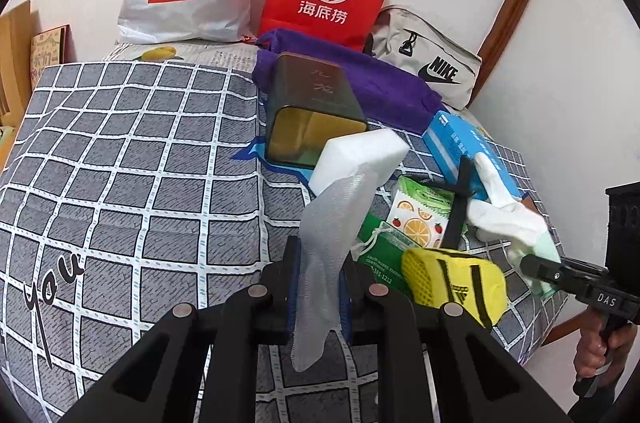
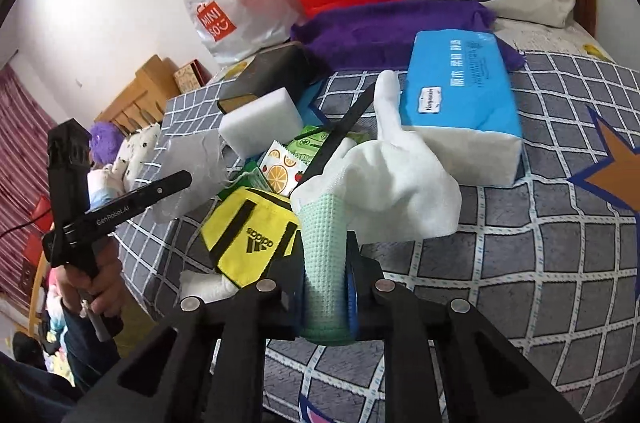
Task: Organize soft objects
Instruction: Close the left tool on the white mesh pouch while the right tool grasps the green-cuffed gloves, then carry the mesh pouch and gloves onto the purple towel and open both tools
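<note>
Both jaws are squeezed tight: my left gripper [image 1: 318, 287] pinches a thin see-through plastic glove [image 1: 332, 223], my right gripper [image 2: 326, 287] the green cuff of a white work glove [image 2: 384, 179]. Both hang floppy and light above the checked bed cover [image 1: 132, 159]. I think the plastic one is slippery, so I hold it mid-sheet.

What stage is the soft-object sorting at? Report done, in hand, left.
Done: nothing looks sorted yet. In hand: the left gripper is shut on a translucent cloth; the right gripper is shut on a white glove. Left: the yellow pouch, white sponge, tissue pack and purple towel lie heaped on the bed.
</note>
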Motion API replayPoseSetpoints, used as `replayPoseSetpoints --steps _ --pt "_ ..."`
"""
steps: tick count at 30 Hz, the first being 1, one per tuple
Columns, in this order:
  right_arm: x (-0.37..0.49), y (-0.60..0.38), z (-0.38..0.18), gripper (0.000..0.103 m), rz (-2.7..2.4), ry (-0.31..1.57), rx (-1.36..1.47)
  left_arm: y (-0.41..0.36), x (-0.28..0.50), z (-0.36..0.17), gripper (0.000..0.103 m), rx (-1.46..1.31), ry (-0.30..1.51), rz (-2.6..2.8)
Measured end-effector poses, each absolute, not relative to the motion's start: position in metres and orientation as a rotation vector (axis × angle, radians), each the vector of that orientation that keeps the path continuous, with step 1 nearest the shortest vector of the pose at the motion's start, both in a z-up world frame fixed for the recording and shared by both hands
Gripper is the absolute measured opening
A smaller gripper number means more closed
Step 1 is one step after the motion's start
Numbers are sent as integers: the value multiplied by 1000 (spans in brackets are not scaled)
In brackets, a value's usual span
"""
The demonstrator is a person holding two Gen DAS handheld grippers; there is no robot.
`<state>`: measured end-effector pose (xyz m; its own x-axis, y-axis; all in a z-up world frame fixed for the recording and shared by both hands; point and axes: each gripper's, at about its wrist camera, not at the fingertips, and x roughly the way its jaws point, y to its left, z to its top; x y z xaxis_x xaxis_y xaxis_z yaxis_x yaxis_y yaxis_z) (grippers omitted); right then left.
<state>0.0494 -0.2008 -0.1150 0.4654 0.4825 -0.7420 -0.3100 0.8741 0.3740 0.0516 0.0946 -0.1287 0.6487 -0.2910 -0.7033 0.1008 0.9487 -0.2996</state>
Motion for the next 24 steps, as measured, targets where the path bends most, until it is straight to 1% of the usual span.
replayPoseSetpoints --steps 11,24 --pt "32 -208 -68 15 483 851 148 90 48 -94 16 -244 781 -235" --pt "64 -214 -13 15 488 756 148 83 74 -41 16 -235 741 -231"
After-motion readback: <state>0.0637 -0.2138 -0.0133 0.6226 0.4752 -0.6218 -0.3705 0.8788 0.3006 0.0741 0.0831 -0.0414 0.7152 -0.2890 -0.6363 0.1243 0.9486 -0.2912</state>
